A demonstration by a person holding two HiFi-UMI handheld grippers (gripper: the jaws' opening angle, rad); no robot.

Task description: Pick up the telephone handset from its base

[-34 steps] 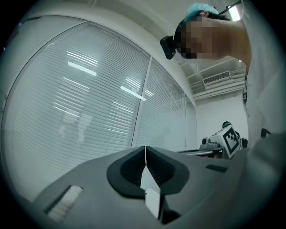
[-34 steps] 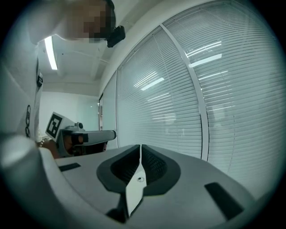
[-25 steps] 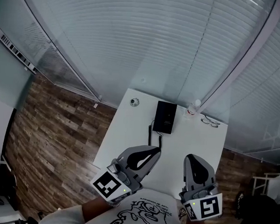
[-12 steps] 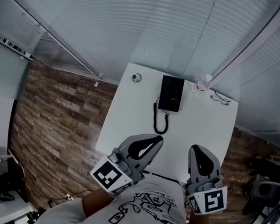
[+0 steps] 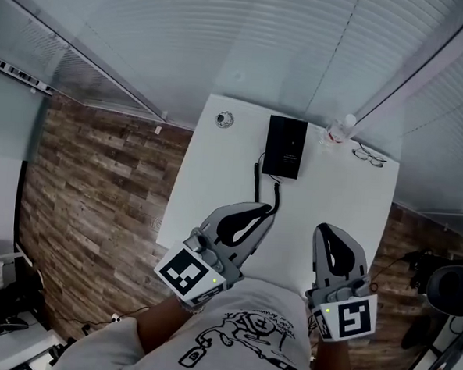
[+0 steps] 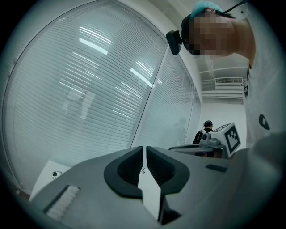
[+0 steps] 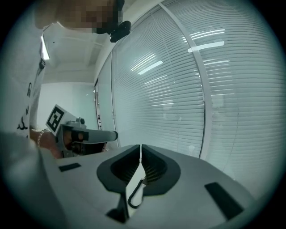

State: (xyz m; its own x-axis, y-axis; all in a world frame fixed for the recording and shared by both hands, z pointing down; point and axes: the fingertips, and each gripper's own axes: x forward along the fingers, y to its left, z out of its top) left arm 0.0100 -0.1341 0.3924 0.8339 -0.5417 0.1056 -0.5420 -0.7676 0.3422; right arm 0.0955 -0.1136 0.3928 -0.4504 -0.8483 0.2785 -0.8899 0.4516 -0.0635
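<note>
With left gripper (image 5: 266,214) and right gripper (image 5: 333,230) both closed empty, the telephone (image 5: 285,147) handset, probably light and rigid, looked best clamped mid-handle

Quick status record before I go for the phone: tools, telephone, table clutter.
left tool: shut, empty, over near end of table
right tool: shut, empty, beside it
telephone: black, far end of table, untouched
cord: coiled, loops toward tools
clutter: bottle, glasses right of telephone; small round object left

Bare table (image 5: 208,190) before the telephone (image 5: 285,147) — its cord (image 5: 256,178) trails across.
</note>
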